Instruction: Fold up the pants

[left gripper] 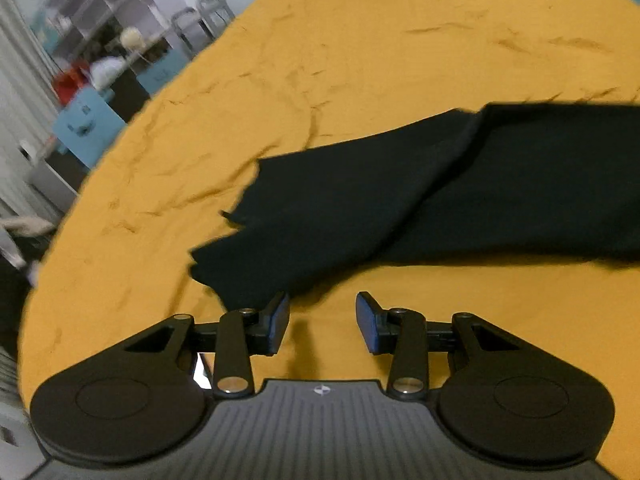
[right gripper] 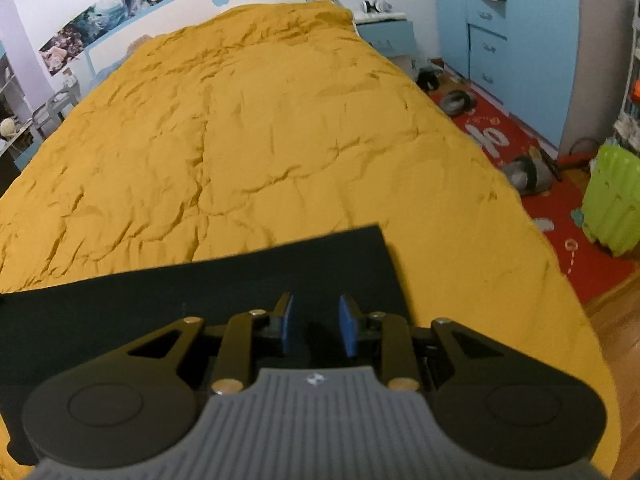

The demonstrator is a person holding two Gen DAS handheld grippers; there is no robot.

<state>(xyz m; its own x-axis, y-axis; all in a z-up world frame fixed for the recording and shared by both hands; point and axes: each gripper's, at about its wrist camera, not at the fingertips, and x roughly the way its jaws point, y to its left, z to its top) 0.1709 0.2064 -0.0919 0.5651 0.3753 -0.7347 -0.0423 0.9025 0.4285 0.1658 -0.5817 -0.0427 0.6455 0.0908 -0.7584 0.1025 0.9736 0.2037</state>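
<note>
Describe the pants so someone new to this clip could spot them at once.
Find the bed, covered by a wrinkled mustard-yellow quilt that fills most of both views. The pants lie flat on its near part, just ahead of both grippers. They are the only black cloth on the yellow, a long dark band with one ragged end in the left view.

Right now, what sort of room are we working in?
Most likely a child's bedroom: a bed under a yellow cover, a blue and white headboard and a blue wardrobe. The black pants lie on the cover.
</note>
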